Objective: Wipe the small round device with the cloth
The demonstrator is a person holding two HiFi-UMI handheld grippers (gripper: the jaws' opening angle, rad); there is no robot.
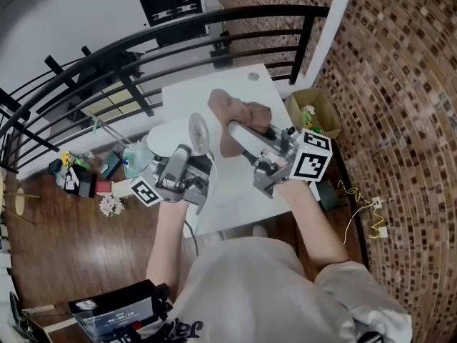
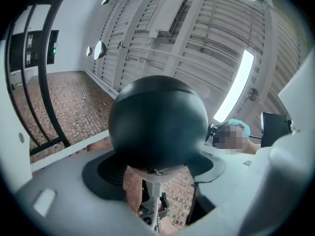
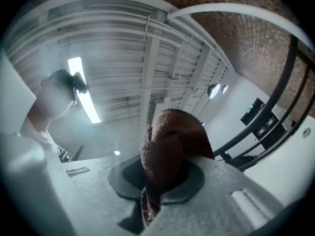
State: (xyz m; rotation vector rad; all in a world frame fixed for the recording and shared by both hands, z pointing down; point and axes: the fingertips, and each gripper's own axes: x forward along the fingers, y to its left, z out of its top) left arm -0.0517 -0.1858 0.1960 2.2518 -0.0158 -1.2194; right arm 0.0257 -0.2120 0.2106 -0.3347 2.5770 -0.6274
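Observation:
My left gripper [image 1: 191,143] is shut on the small round device [image 1: 198,132], held up above the white table [image 1: 214,90]. In the left gripper view the device [image 2: 157,119] is a dark dome filling the space between the jaws of the left gripper [image 2: 155,157]. My right gripper [image 1: 240,129] is shut on a brown cloth [image 1: 246,113], which bunches past its tips just right of the device. In the right gripper view the cloth [image 3: 165,149] stands up as a thick fold pinched in the right gripper [image 3: 160,177]. Whether cloth and device touch, I cannot tell.
A black railing [image 1: 178,38] curves round the table's far side and left. A brick wall [image 1: 400,84] stands at the right, with an open cardboard box [image 1: 314,109] at its foot. A white round thing [image 1: 163,140] lies on the table's left. Small clutter [image 1: 86,177] sits on the wooden floor.

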